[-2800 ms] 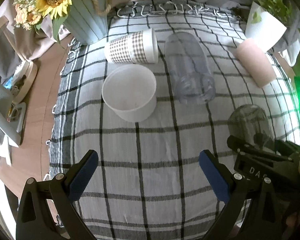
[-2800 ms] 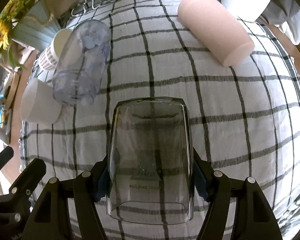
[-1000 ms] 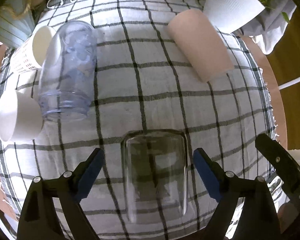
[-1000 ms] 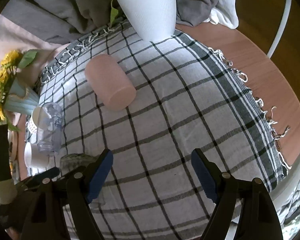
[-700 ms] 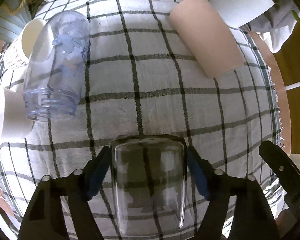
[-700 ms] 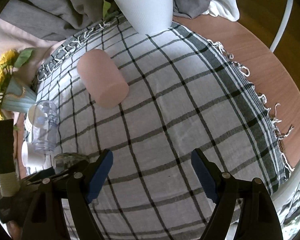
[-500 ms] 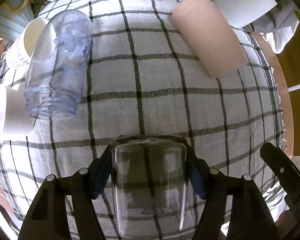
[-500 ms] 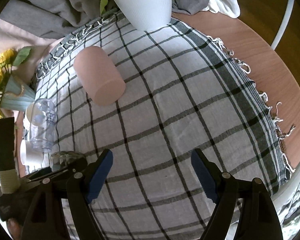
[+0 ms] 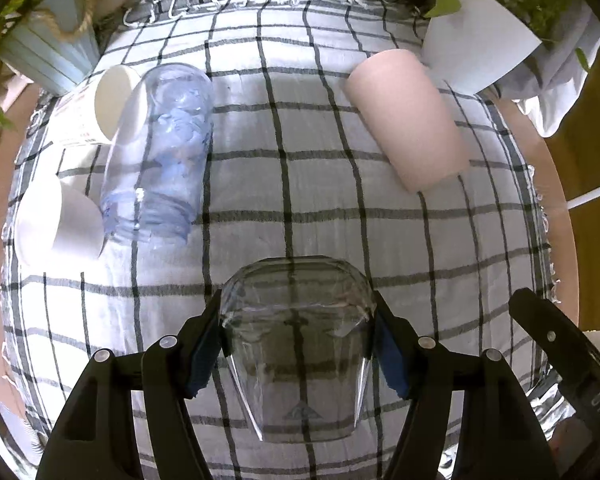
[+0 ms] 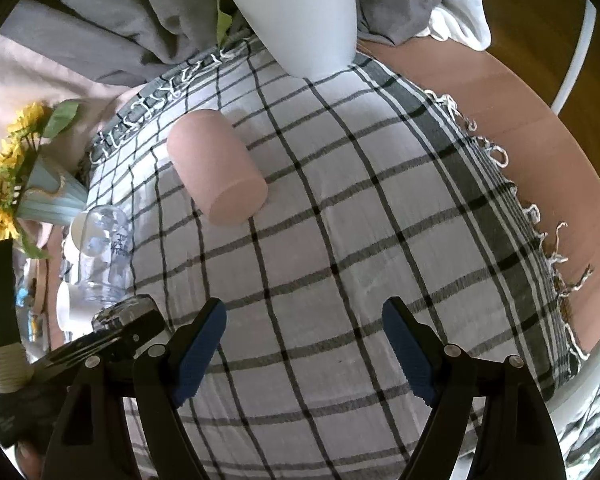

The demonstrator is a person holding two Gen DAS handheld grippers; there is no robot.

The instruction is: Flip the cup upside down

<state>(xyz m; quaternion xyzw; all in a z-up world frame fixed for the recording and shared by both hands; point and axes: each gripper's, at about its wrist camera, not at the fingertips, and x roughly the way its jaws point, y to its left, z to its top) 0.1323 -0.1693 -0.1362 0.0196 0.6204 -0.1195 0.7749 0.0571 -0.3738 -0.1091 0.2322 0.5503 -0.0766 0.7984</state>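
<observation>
A clear glass cup (image 9: 298, 344) is held between the blue pads of my left gripper (image 9: 300, 342), which is shut on it. The cup is tilted, its base end pointing away from the camera, above the checked cloth (image 9: 300, 200). In the right wrist view the cup (image 10: 120, 312) peeks out at the lower left behind the left gripper's body. My right gripper (image 10: 304, 350) is open and empty above the cloth (image 10: 340, 240), to the right of the left one.
A pink cup (image 9: 408, 120) lies on its side at the back right. A clear bluish tumbler (image 9: 160, 156) lies on its side at the left, next to a checked paper cup (image 9: 100, 108) and a white cup (image 9: 56, 224). A white plant pot (image 9: 480, 48) and a sunflower vase (image 9: 48, 56) stand at the back.
My left gripper closed on the glass cup and lifted and tilted it. My right gripper, which held the cup earlier, let go, moved off to the right and stays open.
</observation>
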